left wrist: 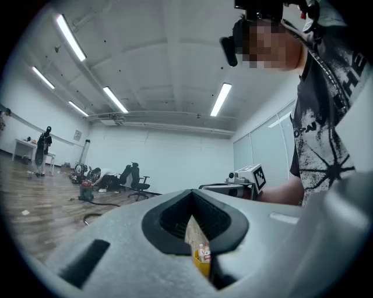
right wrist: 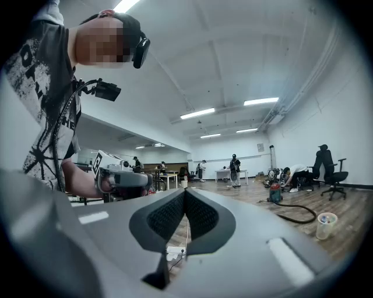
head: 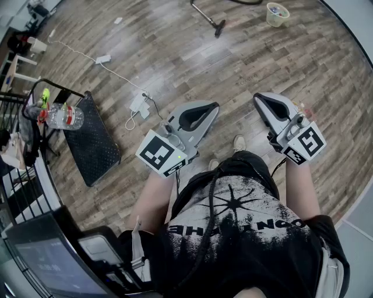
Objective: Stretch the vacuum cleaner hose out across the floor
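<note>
The vacuum's black wand and floor nozzle [head: 211, 18] lie on the wooden floor far ahead of me in the head view. In the left gripper view a small red vacuum cleaner [left wrist: 86, 191] stands far off, with its dark hose [left wrist: 104, 205] curving over the floor. The right gripper view shows the same vacuum cleaner [right wrist: 274, 193] and hose [right wrist: 298, 216]. My left gripper [head: 213, 108] [left wrist: 192, 195] and right gripper [head: 259, 98] [right wrist: 185, 194] are held at waist height, both shut and empty, well short of the hose.
A clear cup [head: 277, 14] [right wrist: 326, 224] with small items stands near the nozzle. A white power strip [head: 140, 102] with its cable lies left of the grippers. A black cart [head: 91, 141] with a water bottle [head: 64, 117] is at the left. People and office chairs are far back.
</note>
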Available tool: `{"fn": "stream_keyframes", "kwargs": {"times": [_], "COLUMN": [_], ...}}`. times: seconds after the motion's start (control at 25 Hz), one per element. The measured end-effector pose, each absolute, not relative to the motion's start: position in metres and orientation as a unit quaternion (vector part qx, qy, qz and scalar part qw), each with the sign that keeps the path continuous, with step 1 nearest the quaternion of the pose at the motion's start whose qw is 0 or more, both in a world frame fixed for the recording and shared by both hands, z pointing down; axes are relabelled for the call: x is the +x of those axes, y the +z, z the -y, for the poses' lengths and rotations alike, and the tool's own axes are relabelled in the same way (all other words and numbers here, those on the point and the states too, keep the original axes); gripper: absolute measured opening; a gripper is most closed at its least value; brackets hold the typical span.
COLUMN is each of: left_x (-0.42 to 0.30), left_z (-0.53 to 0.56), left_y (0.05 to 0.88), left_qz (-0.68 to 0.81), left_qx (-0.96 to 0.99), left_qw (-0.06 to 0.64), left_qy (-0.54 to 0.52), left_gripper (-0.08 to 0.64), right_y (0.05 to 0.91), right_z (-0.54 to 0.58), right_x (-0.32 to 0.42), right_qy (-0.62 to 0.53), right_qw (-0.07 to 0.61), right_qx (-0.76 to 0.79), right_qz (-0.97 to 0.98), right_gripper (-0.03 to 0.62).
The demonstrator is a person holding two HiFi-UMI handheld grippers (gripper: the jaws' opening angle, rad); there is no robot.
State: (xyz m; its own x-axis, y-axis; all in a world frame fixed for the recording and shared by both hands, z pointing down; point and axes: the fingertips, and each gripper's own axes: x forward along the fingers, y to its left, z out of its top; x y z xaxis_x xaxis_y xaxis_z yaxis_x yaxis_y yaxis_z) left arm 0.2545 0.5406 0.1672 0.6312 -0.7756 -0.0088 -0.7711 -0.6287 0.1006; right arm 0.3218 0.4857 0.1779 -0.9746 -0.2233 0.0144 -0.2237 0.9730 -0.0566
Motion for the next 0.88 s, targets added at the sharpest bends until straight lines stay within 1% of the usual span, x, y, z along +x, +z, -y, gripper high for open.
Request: {"fn": "stream_keyframes", "kwargs": {"times": [0.36, 0.6, 0.88], "left_x": [0.253, 0.243, 0.239], "left_z": [-0.566, -0.575, -0.576], "left_y": [0.164, 0.16, 0.16], "left_qz": [0.419, 0.419, 0.424], "left_qx": [0.906, 0.906, 0.904], "left_qw": [0.048, 0.052, 0.048], "left_qy": [-0.033, -0.036, -0.037], "left_gripper": [0.0, 0.0, 0.0], "right_y": [0.167, 0.155, 0.154], "right_z": [-0.51, -0.524, -0.527], "right_x": [0.309, 0.301, 0.294], "right_qy": [0.019, 0.04, 0.03], "right_qw": [0.005, -0.015, -0.006], "right_qx": [0.107, 0.093, 0.087], "right_qz": [0.994, 0.995, 0.996], "right_gripper": [0.008, 0.008, 0.008]}}
